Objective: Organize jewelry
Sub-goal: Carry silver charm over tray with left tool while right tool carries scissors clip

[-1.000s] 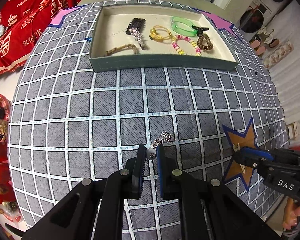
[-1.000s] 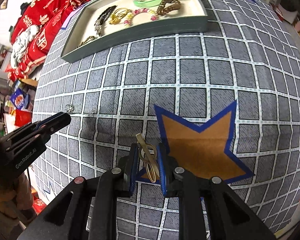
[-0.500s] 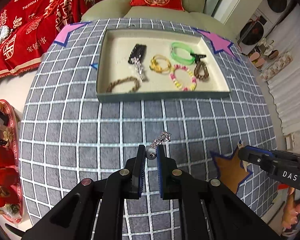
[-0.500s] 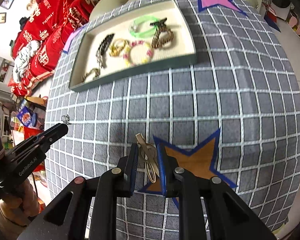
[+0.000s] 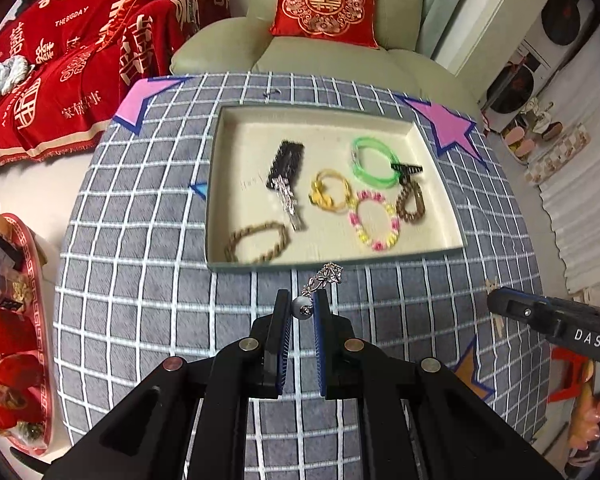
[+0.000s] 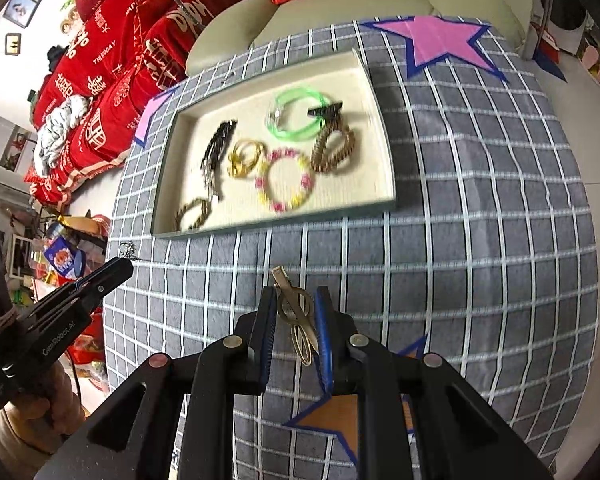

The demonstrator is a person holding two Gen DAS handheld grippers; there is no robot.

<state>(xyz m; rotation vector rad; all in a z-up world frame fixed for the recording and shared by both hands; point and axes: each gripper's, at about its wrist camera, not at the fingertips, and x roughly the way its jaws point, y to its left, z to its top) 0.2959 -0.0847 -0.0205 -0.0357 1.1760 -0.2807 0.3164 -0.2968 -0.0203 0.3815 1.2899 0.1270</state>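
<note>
Surface: grey cloth with white grid (image 5: 148,280), orange star patch (image 6: 352,420) nearest, pink star patches (image 6: 440,46) at the far corners.

Left gripper (image 5: 302,312): fingers clamped on a silver pearl brooch (image 5: 320,284); pearl between the pads, filigree end pointing to 1 o'clock, held above the cloth just short of the tray.

Right gripper (image 6: 296,312): fingers clamped on a gold hair clip (image 6: 296,316); long axis from 5 to 11 o'clock, flat tip toward the tray.

Tray (image 5: 216,184), cream-lined, at 12 o'clock: rope bracelet (image 5: 256,240), black-and-silver clip (image 5: 286,176), gold ring bracelet (image 5: 330,192), pink-yellow bead bracelet (image 5: 376,220), brown bracelet (image 5: 410,204), green bangle (image 5: 374,158).

Beyond: pale armchair (image 5: 340,56) with red cushion (image 5: 326,4); red blankets (image 5: 60,64) at 10 o'clock.
</note>
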